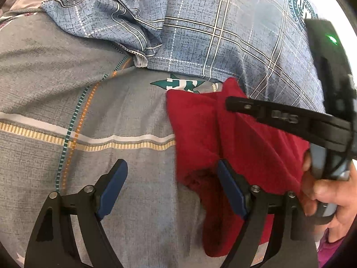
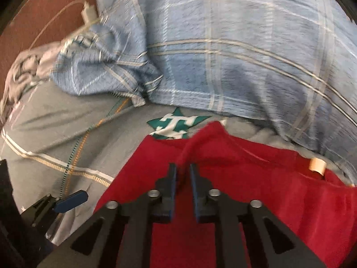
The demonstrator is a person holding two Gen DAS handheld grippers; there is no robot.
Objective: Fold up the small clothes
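Observation:
A red fleece garment (image 1: 200, 129) lies crumpled on the grey bedsheet (image 1: 89, 111). My left gripper (image 1: 171, 164) stands open just above its left edge. One blue pad (image 1: 229, 189) is over the red cloth and the other is over bare sheet. My right gripper (image 2: 183, 167) is shut on a raised ridge of the red garment (image 2: 245, 178), which runs up between its pads. In the left wrist view, the right gripper's finger (image 1: 267, 114) reaches across the cloth from the right, held by a hand (image 1: 323, 192). A beige tag (image 2: 316, 165) shows at the garment's right.
A blue plaid quilt (image 2: 223, 55) is bunched along the far side, close behind the garment. A green and white star print (image 2: 176, 125) marks the sheet just beyond the red cloth. A white charger and cable (image 2: 87, 11) lie at the far left on a brown surface.

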